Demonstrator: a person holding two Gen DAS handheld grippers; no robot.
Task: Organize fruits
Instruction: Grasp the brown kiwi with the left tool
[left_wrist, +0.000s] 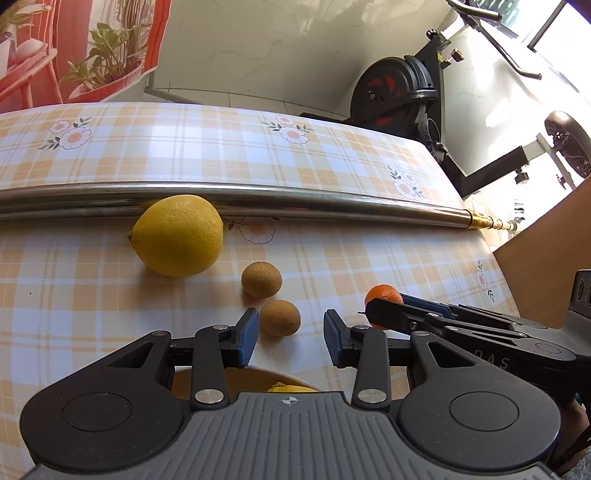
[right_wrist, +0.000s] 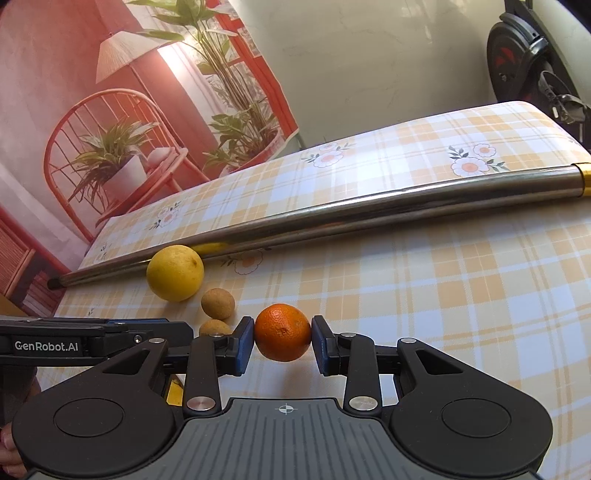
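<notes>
We judge the step in hand to be the pickup of the orange (right_wrist: 283, 337) by the right gripper (right_wrist: 283, 341): its blue pads (right_wrist: 242, 345) sit against the fruit on both sides, clamped on it at its widest part, and the fruit appears to be at or just above the checked tablecloth (right_wrist: 443, 295); we cannot tell whether it has left the surface. The left gripper (left_wrist: 291, 341) has its jaws apart and holds nothing; the nearer small brown fruit (left_wrist: 280, 317) lies between and just ahead of its fingertips, touching neither. The farther small brown fruit (left_wrist: 261, 279) lies just beyond it, and the lemon (left_wrist: 178, 235) rests near both, against the metal pole (left_wrist: 295, 201) that crosses the table. Under the left gripper we see the rim of a yellow bowl (left_wrist: 236, 380) with a yellow fruit partly visible inside. The next move, in our judgement, calls for a steady grip on the orange, a lift, and a transfer toward that bowl, while the left gripper advances and closes on the nearer brown fruit without nudging it away.
</notes>
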